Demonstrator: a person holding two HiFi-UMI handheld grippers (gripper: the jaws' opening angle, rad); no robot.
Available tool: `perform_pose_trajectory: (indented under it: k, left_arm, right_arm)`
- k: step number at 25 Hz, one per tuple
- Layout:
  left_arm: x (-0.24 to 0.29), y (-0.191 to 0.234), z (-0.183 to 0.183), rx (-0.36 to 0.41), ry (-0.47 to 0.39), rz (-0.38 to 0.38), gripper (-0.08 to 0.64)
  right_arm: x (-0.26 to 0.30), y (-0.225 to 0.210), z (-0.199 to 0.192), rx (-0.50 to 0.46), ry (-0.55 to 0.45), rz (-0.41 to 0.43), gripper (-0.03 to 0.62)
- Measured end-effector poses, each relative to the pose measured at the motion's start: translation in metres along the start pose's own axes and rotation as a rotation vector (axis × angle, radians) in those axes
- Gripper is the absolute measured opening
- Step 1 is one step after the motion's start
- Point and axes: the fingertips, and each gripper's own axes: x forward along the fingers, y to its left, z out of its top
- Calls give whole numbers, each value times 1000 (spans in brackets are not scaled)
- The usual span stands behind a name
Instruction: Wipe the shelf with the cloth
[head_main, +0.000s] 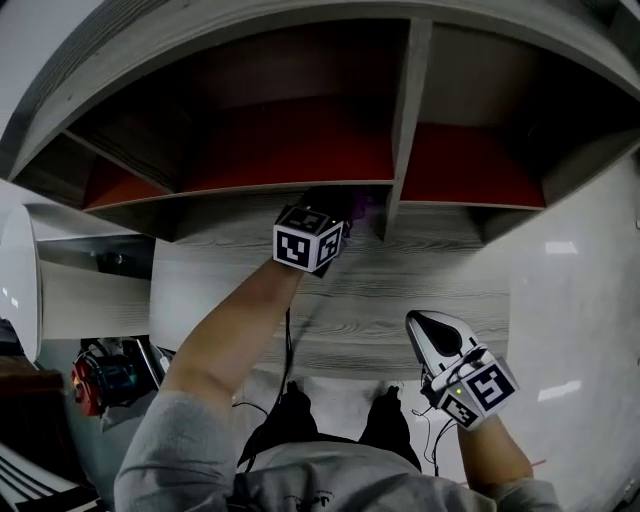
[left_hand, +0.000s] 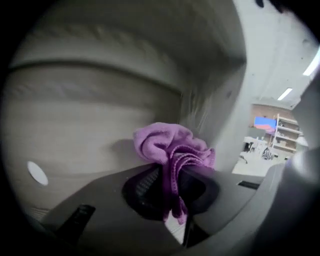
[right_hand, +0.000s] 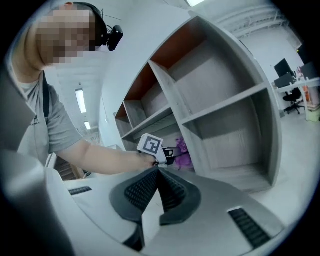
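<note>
The left gripper (left_hand: 169, 186) has its jaws closed on the cloth (left_hand: 169, 146). A narrow fold is pinched between the pads, a crumpled purple bunch stands proud of the tips, and a short tail hangs behind them. The cloth is inside a lower compartment of the shelf (head_main: 430, 275), just beside the upright divider (head_main: 398, 150). The left gripper view shows the bunch close against a grey wood-grain panel, but contact cannot be confirmed. The right gripper (right_hand: 159, 189) has its jaws together with nothing between them. It is held low near the person's body, well apart from the shelf. Handling, as a judgement: the cloth appears light, soft and fully limp, probably microfibre with a stitched hem. It will not transmit force by itself, so only the portion backed by the jaw tips will wipe, and the loose bunch will drag and fold. Hold several layers together near the middle, as here, leaving enough material ahead of the tips to cushion them. A grip on the hem alone would risk the cloth pulling free under friction against the panel.
</note>
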Motion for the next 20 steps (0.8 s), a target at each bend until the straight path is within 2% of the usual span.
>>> perform_pose_trajectory:
  k: [4,7,12,16,20]
  left_arm:
    - [-41,-4,32,59,-141,-61,85]
    - [-40,-4,47,82,-216,-164,85]
    - [-45,15,77,127,-323,-277,86]
    - [-40,-1,109,209,-421,-371,87]
    - [-32,-27,129,250,-490,-431,87]
  right_arm:
    - [36,26,33,-95,-31,25,21]
    - [67,40,39,-114,-39,-59,21]
    - [124,79,29,-32,-51,-165,21]
    - [144,105,10,-1,-22,-244,21]
    - [142,117,-10,42,4,-310,21]
